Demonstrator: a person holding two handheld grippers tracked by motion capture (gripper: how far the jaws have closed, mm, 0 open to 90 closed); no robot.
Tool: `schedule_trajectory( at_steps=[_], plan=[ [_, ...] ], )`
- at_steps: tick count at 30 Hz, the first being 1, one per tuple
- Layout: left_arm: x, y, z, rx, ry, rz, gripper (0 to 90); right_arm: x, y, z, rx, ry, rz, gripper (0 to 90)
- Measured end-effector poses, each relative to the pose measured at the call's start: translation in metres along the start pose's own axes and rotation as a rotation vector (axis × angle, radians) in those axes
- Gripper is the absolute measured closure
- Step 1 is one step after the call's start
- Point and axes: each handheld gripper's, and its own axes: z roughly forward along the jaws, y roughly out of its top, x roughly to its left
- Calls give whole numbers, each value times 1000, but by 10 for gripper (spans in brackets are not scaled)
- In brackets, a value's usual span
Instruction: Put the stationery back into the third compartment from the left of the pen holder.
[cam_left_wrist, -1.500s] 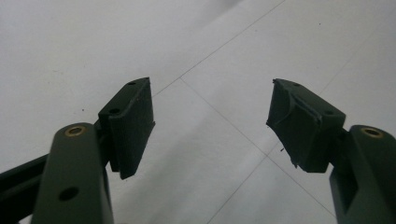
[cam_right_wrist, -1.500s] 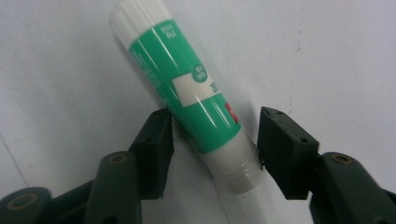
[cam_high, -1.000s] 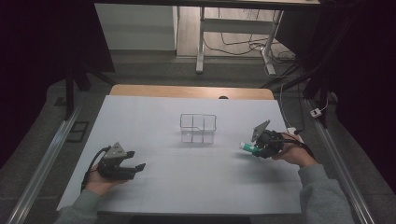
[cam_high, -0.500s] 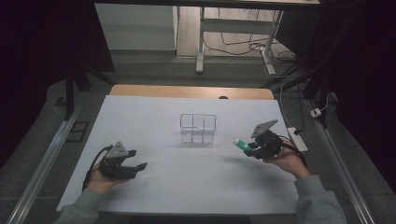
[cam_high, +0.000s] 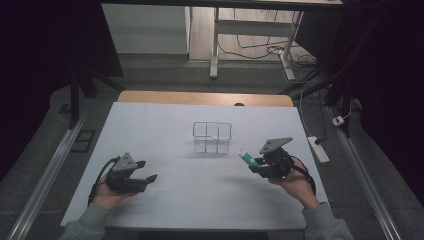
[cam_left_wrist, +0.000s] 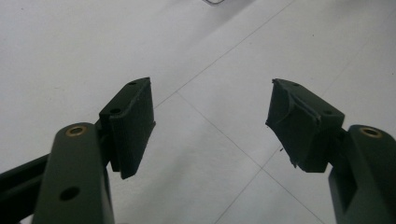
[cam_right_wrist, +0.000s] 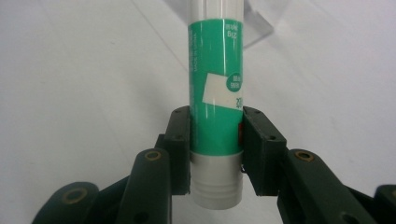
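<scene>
Right gripper (cam_high: 254, 164) is clamped on a green glue stick (cam_high: 246, 158), jaws squeezing it from both sides. In the right gripper view (cam_right_wrist: 215, 154) you can see the pads (cam_right_wrist: 181, 140) pressed on the lower end of the green label, with the grey ribbed end of the glue stick (cam_right_wrist: 215, 107) poking out below them toward the camera (the white end points away, toward the rack). The stick is held off the table (cam_high: 165, 125), just to the right of the clear divided rack (cam_high: 212, 136) and a bit nearer the person than it, with the tip aimed roughly at the rack's near right corner. Not touching it as far as I can tell.

Left gripper (cam_high: 148, 178) is sitting well to the left of the rack and nearer the person, low over the white tabletop. Its jaws are spread wide with nothing between them; in the left gripper view (cam_left_wrist: 212, 123) it's just bare table (cam_left_wrist: 70, 46) between the two pads (cam_left_wrist: 133, 119), with a couple of thin lines crossing on the surface.

Rack sits about mid-table.
</scene>
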Motion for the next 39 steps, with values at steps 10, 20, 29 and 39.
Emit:
schedule_trajectory(
  at_steps=[10, 20, 29, 39],
  plan=[
    [-4, 1, -1, 1, 19, 30, 318, 10, 0, 19, -24, 33, 31, 643],
    [-10, 4, 1, 7, 30, 67, 319, 16, 0, 28, -24, 58, 52, 643],
    [-20, 10, 5, 10, 8, 128, 310, 16, 0, 34, -26, 89, 78, 643],
    [-39, 23, 13, 6, 8, 236, 303, 22, 8, 46, -21, 132, 96, 642]
  ],
)
